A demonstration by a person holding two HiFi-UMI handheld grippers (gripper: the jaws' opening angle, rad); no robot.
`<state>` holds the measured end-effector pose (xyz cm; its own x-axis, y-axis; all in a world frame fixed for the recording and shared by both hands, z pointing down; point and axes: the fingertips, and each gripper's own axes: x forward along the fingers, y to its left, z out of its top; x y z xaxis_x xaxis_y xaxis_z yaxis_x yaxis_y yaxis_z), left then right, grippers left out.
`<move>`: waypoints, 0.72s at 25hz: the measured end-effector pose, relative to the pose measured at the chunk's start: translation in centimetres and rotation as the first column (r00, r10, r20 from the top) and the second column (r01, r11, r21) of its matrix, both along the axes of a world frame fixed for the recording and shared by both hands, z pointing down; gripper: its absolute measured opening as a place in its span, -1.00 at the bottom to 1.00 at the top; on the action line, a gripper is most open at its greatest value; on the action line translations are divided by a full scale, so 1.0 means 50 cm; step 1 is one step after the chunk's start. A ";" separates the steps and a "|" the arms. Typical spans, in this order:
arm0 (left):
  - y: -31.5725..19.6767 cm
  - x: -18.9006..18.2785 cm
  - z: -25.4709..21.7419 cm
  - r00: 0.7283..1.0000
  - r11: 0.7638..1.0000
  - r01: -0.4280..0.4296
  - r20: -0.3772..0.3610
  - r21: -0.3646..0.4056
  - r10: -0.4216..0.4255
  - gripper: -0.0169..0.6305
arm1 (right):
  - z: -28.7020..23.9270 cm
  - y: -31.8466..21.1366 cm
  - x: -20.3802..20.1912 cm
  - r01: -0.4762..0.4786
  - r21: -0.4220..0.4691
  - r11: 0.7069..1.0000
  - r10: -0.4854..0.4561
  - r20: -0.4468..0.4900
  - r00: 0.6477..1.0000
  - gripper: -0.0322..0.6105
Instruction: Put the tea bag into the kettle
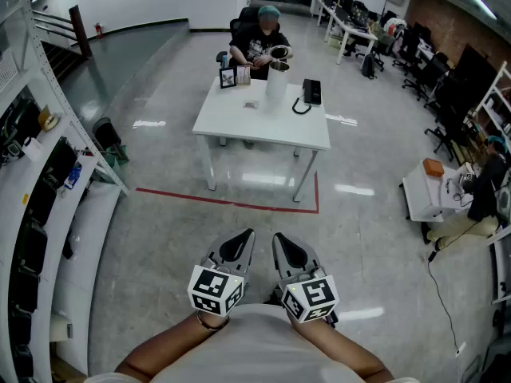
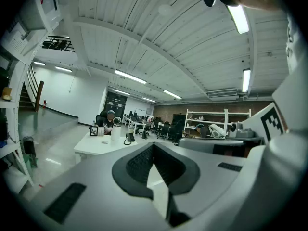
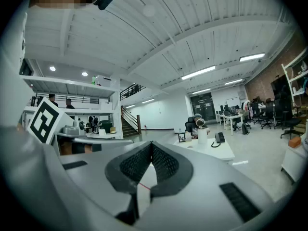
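We make out the tea bag as a small pale packet on the white surface in the upper middle of the head view, just left of the tall white kettle. Well apart, at the bottom, our left gripper and right gripper hang side by side over the floor, both with fingers clenched on nothing.

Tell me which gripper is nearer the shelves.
Left. The left gripper is on the side toward the shelves, floor between them; the right gripper is beside it on the far side.
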<state>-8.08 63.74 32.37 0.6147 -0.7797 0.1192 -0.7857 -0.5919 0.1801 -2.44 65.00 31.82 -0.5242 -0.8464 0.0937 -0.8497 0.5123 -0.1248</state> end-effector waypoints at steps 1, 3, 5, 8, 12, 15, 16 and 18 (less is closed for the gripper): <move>-0.002 0.003 0.000 1.000 1.000 0.001 -0.001 -0.001 -0.001 -0.92 | 0.001 -0.002 0.003 0.000 -0.001 1.000 0.000 0.000 1.000 -0.87; -0.007 0.008 0.001 1.000 1.000 0.003 -0.002 -0.002 -0.003 -0.92 | 0.003 -0.008 0.010 0.001 -0.005 1.000 -0.001 0.000 1.000 -0.87; -0.016 0.014 0.002 1.000 1.000 0.005 -0.002 -0.002 -0.005 -0.92 | 0.007 -0.016 0.016 0.004 -0.009 1.000 -0.004 -0.003 1.000 -0.87; -0.033 0.027 0.005 1.000 1.000 0.011 -0.006 -0.010 -0.011 -0.92 | 0.009 -0.031 0.032 0.012 -0.011 1.000 -0.012 -0.005 1.000 -0.87; -0.067 0.063 0.011 1.000 1.000 0.019 -0.005 -0.019 -0.019 -0.92 | 0.012 -0.063 0.072 0.020 -0.008 1.000 -0.020 -0.009 1.000 -0.87; -0.108 0.098 0.014 1.000 0.999 0.028 -0.012 -0.026 -0.028 -0.92 | 0.014 -0.102 0.103 0.044 -0.016 0.999 -0.044 0.002 0.999 -0.87; -0.123 0.110 0.013 0.999 0.999 0.031 -0.014 -0.025 -0.032 -0.92 | 0.012 -0.116 0.114 0.053 -0.016 0.998 -0.053 0.003 0.999 -0.86; -0.152 0.135 0.006 0.999 0.999 0.034 -0.018 -0.015 -0.034 -0.92 | 0.005 -0.146 0.135 0.073 -0.011 0.997 -0.073 -0.001 0.997 -0.87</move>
